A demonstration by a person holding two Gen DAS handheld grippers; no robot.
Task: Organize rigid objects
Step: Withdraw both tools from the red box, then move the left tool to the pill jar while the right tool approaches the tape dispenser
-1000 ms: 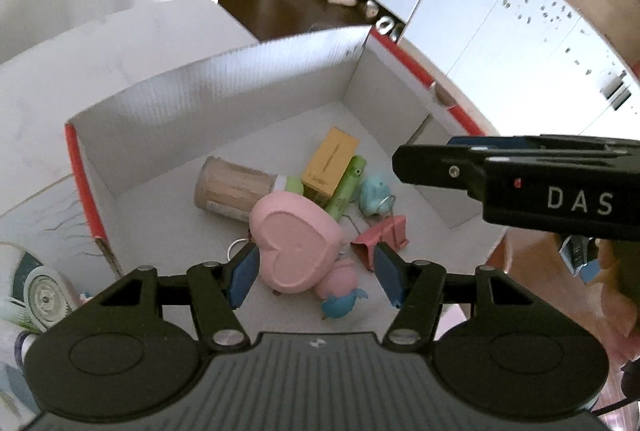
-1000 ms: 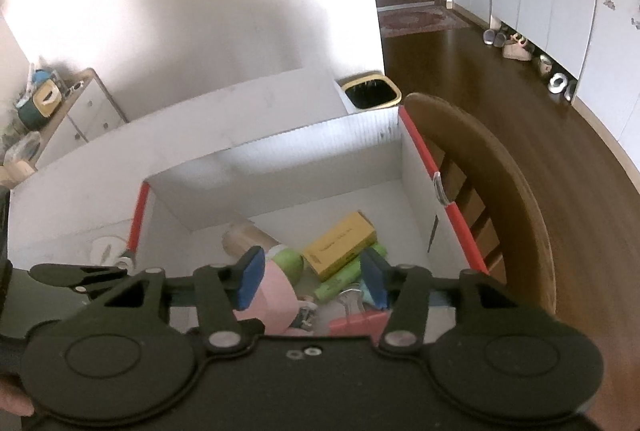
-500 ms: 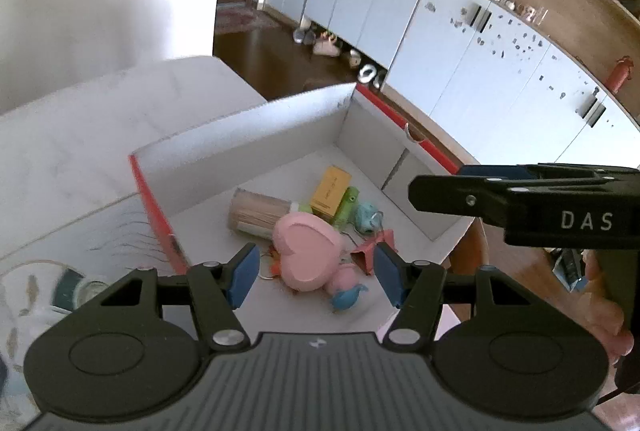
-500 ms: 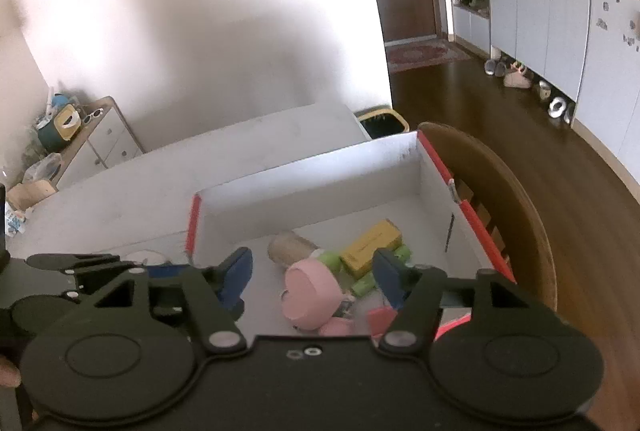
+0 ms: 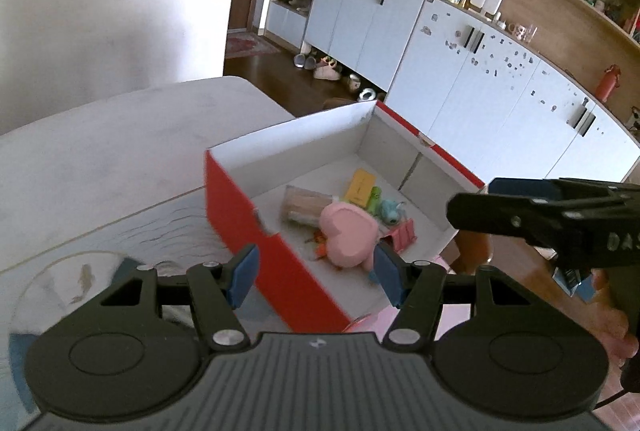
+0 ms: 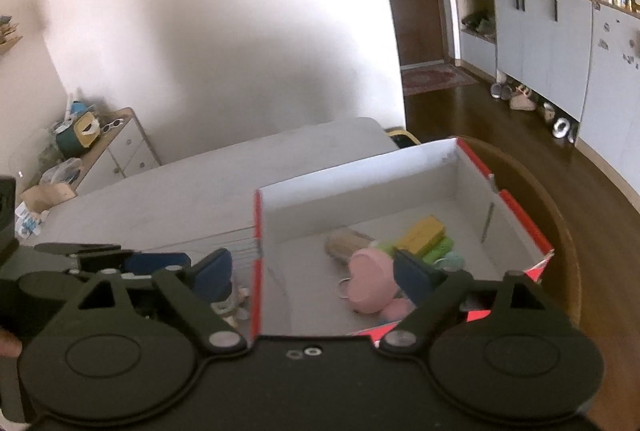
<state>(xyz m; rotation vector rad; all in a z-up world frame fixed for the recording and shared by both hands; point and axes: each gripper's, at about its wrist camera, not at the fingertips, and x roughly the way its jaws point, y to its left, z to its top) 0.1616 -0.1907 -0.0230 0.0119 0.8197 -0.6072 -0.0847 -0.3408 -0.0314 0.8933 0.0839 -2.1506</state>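
A pale table (image 5: pixel 100 159) carries a red-sided box (image 5: pixel 256 231) at its right edge. Both grippers hang raised above and short of the box, pointing down at it. The left gripper (image 5: pixel 314 277) is spread wide and empty over the box's near left wall; the right gripper (image 6: pixel 314 271) is likewise released, empty. On the box floor a pink heart (image 5: pixel 348 235) lies toward the near wall, touching a cork-coloured cylinder (image 5: pixel 304 205), with a yellow block (image 5: pixel 360 187) nearer the far right corner.
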